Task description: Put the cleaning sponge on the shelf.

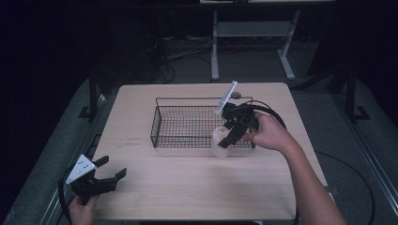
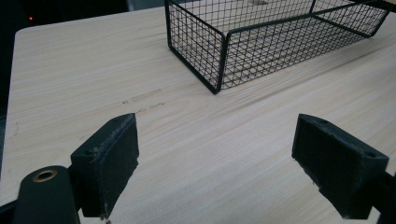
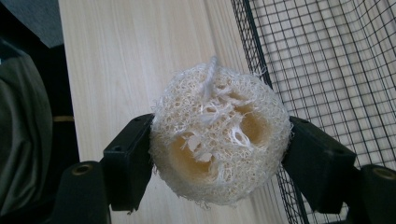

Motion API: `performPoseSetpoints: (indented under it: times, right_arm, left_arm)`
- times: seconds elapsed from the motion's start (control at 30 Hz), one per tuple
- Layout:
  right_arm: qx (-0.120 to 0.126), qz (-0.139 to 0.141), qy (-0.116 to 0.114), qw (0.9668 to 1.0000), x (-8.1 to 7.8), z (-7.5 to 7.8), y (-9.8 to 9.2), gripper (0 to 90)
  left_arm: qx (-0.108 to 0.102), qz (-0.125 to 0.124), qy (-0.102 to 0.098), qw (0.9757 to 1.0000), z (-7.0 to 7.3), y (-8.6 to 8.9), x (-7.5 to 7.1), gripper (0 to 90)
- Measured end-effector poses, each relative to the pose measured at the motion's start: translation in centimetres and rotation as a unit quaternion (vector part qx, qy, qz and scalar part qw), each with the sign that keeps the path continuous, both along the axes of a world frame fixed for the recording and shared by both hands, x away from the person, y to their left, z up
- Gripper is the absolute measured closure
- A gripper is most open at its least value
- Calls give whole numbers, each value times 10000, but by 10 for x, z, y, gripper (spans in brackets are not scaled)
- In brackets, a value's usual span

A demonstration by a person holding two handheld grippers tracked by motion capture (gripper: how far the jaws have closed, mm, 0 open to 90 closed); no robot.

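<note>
Loofah slice (image 3: pixel 218 140): pale cream, round, coarse fibrous mesh, hollow channels showing tan inside, a short string loop at its top edge. No label or writing readable on it. Your right gripper (image 1: pixel 225 139) has it clamped, one jaw pressed into each side, held off the table (image 1: pixel 187 187) at the near right wall of the black wire basket (image 1: pixel 162 123), outside the mesh. Your right hand (image 1: pixel 268 132) reaches in from the right, wrist bent, the gripper angled down and toward you, grey plate tilted up. Your left gripper (image 1: pixel 110 168) sits low at the near left corner, well apart from the basket, jaws spread wide with nothing between them.
</note>
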State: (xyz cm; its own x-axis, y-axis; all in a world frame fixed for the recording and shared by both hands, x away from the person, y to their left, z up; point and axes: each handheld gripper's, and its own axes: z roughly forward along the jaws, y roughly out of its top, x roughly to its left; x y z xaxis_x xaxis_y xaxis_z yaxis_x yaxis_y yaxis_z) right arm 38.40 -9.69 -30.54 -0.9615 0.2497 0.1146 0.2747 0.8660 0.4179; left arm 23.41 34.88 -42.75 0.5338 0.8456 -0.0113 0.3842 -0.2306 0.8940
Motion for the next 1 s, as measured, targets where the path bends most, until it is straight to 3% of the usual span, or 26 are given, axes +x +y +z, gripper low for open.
performPoseSetpoints:
  times: [0.2, 0.6, 1.0]
  right_arm:
    - [-85, -63, -28, 9999, 8, 6, -1, 278]
    - [48, -152, 1, 9999, 25, 12, 0, 278]
    - [-69, -270, -55, 9996, 41, 18, 5, 278]
  left_arm:
    - [-2, 4, -1, 10000, 0, 1, 0, 140]
    - [-1, -1, -4, 10000, 0, 0, 0, 139]
    - [1, -6, -11, 10000, 1, 0, -1, 140]
